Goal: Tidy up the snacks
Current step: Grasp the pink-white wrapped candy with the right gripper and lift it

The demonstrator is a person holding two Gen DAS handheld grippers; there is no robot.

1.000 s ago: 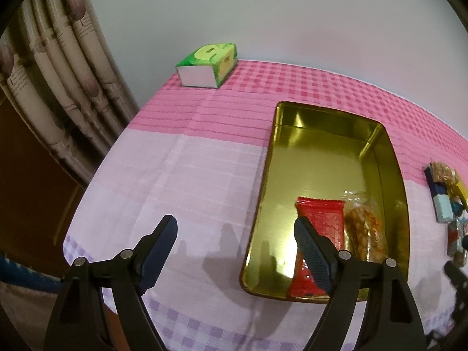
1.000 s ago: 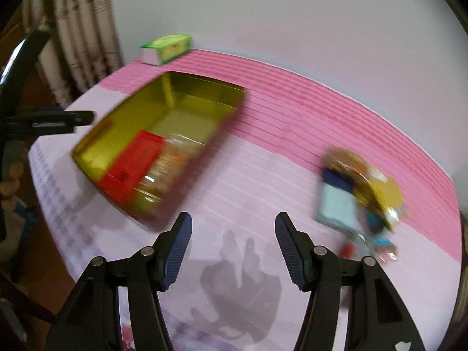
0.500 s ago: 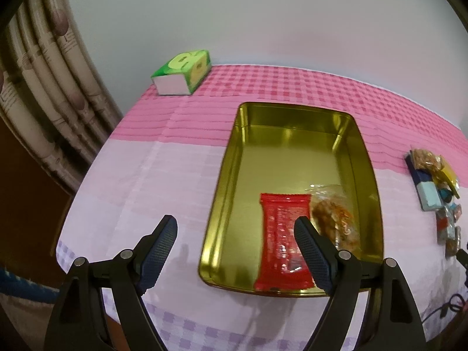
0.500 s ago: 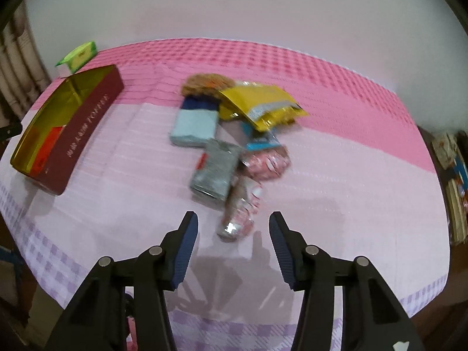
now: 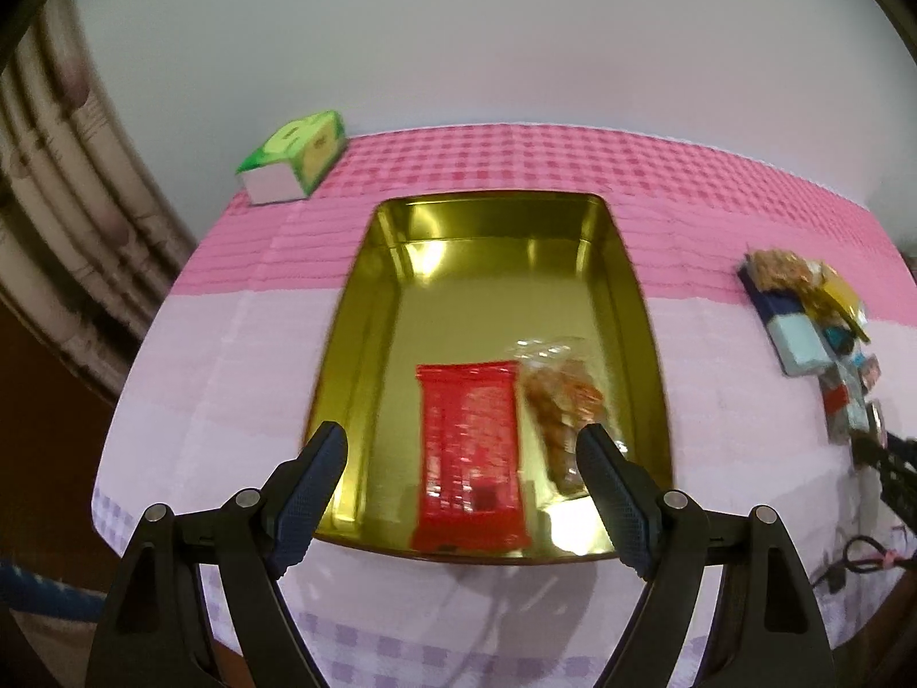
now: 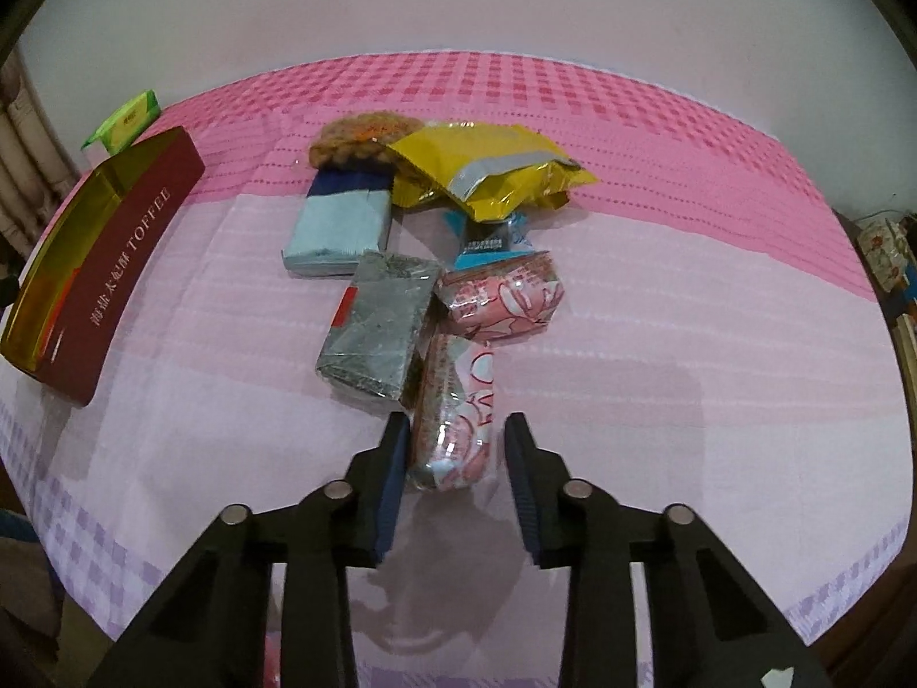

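Observation:
An open gold tin [image 5: 355,309] holds a red packet [image 5: 470,447] and a clear bag of brown snacks [image 5: 564,401]. My left gripper [image 5: 461,436] hangs open above the tin's near end, holding nothing. To the right of the tin [image 6: 114,264] lies a pile of snacks. My right gripper [image 6: 458,421] is low over the table, its jaws closing around a pink-and-white packet [image 6: 455,401]. The left pad touches it and the right pad stands a sliver off. A grey foil packet [image 6: 378,327] and a second pink packet [image 6: 504,295] lie just beyond.
A yellow bag [image 6: 487,166], a light-blue packet [image 6: 341,229] and a brown biscuit pack [image 6: 358,135] make up the pile's far side. A green tissue box [image 5: 295,155] stands at the far left corner. Curtains hang on the left, and clutter stands past the table's right edge.
My right gripper swung from the tin to the snack pile, dropped lower and narrowed its jaws around the pink packet. The left gripper drifted until the tin lay centred between its open fingers.

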